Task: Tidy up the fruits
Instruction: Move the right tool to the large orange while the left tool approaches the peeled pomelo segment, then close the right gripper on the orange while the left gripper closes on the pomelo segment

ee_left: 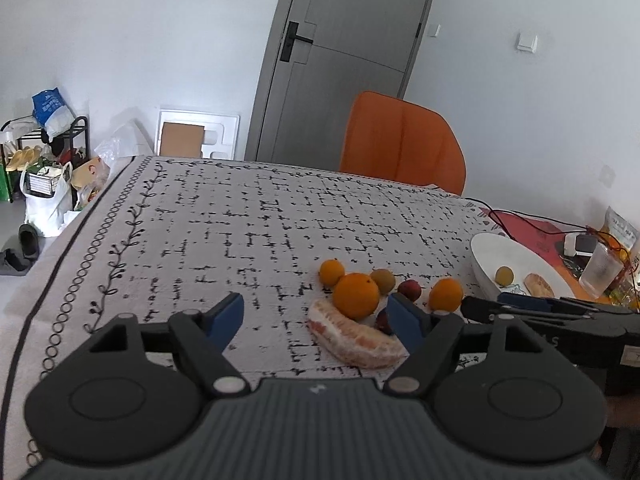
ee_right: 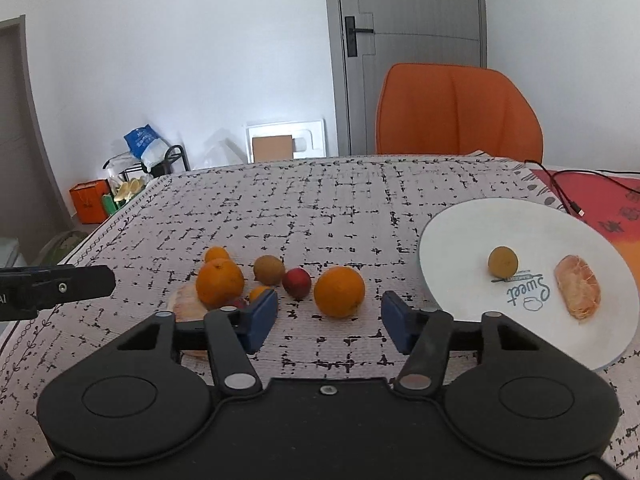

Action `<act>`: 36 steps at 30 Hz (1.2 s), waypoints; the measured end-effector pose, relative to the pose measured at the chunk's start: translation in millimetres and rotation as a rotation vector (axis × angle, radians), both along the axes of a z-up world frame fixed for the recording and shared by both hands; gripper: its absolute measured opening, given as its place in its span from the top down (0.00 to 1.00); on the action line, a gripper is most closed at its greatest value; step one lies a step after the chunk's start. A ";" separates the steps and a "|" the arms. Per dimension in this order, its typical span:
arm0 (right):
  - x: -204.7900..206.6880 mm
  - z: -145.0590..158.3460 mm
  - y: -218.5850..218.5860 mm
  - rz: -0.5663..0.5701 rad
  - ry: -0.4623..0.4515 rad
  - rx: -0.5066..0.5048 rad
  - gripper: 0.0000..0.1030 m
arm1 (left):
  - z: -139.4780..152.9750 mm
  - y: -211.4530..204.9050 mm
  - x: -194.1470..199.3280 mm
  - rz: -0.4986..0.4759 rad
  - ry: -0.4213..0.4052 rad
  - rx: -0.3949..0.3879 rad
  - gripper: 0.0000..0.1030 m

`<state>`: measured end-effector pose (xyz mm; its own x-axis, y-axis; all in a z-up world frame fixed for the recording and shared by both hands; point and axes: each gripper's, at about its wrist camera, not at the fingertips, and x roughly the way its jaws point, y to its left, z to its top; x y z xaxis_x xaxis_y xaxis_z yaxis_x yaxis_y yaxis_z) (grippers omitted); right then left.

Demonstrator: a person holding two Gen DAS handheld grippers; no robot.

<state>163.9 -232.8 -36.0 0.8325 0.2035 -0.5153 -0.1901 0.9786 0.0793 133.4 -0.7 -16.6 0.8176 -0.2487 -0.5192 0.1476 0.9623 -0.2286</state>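
- Done so far, by my reading: the white plate [ee_right: 460, 248], at the table's right edge, holds a small yellow-green fruit [ee_right: 503, 261] and a peeled pomelo segment [ee_right: 577, 292].
- Left on the tablecloth [ee_right: 320, 200], mid-table: a large orange [ee_right: 339, 291], a red plum [ee_right: 297, 282], a brownish fruit [ee_right: 269, 269], another orange [ee_right: 219, 282] and a pomelo wedge [ee_left: 356, 338].
- The right gripper [ee_right: 328, 320] is released and empty, the large orange just ahead of it.
- The left gripper [ee_left: 316, 320] is released, near the wedge.
- A plastic cup [ee_left: 600, 274] and cables [ee_left: 540, 224] crowd the plate's far side.

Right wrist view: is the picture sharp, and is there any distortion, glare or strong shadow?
Right wrist view: fruits such as the orange look reasonably sharp; the fisheye bends the door frame and darkens the corners; light is soft and even, shadows under the fruit are faint, and the white plate shows no hard glare. Left wrist view: the same bending, with the door leaning.
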 end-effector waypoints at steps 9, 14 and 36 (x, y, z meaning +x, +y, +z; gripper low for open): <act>13.1 -1.8 -8.0 0.029 0.012 -0.005 0.49 | -8.7 -22.8 15.6 -0.003 0.037 0.018 0.26; 22.2 -4.0 -12.3 0.040 0.019 -0.004 0.57 | -20.0 -33.1 23.6 0.012 0.072 0.028 0.28; 46.0 -17.0 -4.6 0.089 0.023 -0.015 0.63 | -44.1 -63.2 54.8 0.059 0.129 0.157 0.36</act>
<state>209.8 -237.4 -52.9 0.7991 0.2681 -0.5381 -0.2747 0.9590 0.0698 188.2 -63.9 -60.8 0.7527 -0.1099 -0.6491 0.0689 0.9937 -0.0884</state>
